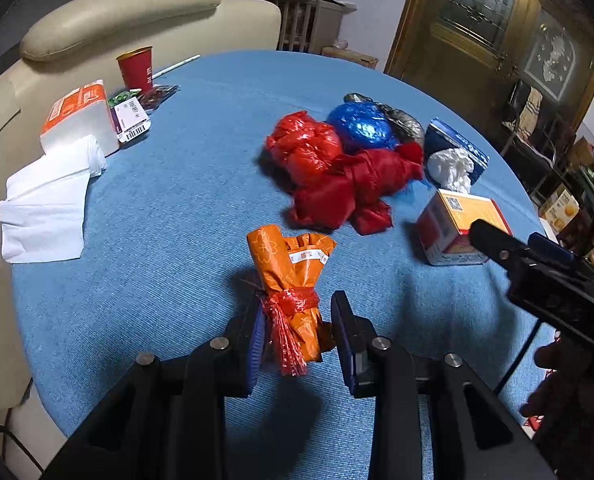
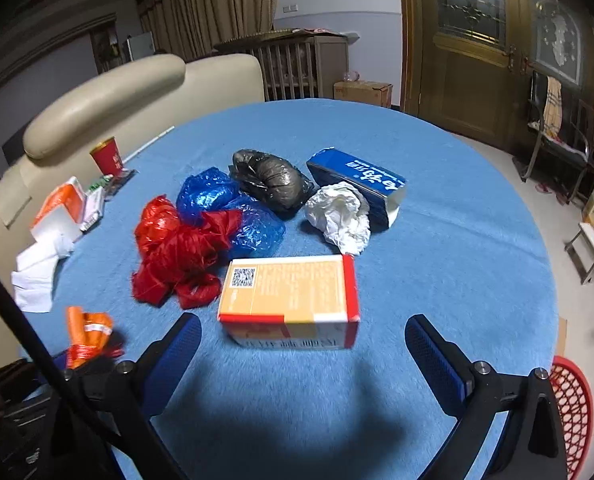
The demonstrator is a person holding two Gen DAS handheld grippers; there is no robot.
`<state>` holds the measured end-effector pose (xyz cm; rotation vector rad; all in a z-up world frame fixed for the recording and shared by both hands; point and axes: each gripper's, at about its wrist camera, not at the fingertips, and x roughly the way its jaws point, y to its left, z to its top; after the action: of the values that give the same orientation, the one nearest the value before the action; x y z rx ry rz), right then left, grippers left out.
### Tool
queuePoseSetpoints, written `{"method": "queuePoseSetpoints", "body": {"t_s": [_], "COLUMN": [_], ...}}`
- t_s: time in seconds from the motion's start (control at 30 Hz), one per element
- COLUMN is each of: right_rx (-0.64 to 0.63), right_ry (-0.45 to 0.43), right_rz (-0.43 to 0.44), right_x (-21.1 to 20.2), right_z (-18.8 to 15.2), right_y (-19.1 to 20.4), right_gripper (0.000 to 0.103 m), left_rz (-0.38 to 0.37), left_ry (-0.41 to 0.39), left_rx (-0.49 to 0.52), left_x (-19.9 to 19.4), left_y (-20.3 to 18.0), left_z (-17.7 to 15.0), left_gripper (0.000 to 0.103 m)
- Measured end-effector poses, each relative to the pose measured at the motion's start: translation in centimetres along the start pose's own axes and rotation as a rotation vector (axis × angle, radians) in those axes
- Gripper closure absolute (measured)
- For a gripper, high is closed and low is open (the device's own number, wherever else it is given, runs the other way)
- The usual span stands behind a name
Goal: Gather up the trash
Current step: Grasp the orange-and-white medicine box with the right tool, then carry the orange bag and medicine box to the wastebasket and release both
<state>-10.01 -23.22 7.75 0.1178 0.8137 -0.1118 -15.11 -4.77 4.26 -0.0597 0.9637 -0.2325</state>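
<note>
An orange plastic bundle (image 1: 293, 280) tied with red string lies on the blue tablecloth (image 1: 177, 220), its tied end between the fingers of my left gripper (image 1: 301, 320), which is open around it with a gap on the right. It also shows in the right wrist view (image 2: 87, 334). My right gripper (image 2: 303, 336) is open just before an orange and red box (image 2: 293, 292), also seen in the left view (image 1: 453, 228). Behind lie red bags (image 2: 177, 248), a blue bag (image 2: 221, 208), a black bag (image 2: 273, 182), crumpled white paper (image 2: 343, 218) and a blue carton (image 2: 361, 180).
A tissue pack (image 1: 79, 120), loose white tissue (image 1: 45, 208), a red cup (image 1: 136, 68) and small packets (image 1: 131, 118) sit at the table's left. A beige sofa (image 1: 117, 16) stands behind. A red mesh basket (image 2: 573, 404) stands on the floor at the right.
</note>
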Motion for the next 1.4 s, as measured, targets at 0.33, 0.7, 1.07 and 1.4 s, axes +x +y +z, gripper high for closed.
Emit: {"method": "queuePoseSetpoints", "body": {"t_s": [0.33, 0.7, 1.07, 1.4], "right_rx": [-0.061, 0.001, 0.033, 0.133], "right_ry": [0.023, 0.022, -0.017, -0.014], "right_rz": [-0.057, -0.037, -0.012, 0.0], "right_x": [3.5, 2.0, -3.4, -5.6], "right_z": [0.5, -0.4, -3.1, -5.0], "right_y": [0.8, -1.4, -2.7, -6.4], "right_gripper": [0.0, 0.02, 0.02, 0.02], "left_rz": [-0.008, 0.003, -0.023, -0.025], "left_ry": [0.004, 0.022, 0.021, 0.05], "left_rx": [-0.012, 0.047, 0.067, 0.128], "left_x": [0.5, 0.7, -0.1, 0.1], "left_y": [0.4, -1.3, -3.4, -6.2], "left_z": [0.2, 0.2, -0.4, -0.3], "left_gripper": [0.069, 0.069, 0.069, 0.069]}}
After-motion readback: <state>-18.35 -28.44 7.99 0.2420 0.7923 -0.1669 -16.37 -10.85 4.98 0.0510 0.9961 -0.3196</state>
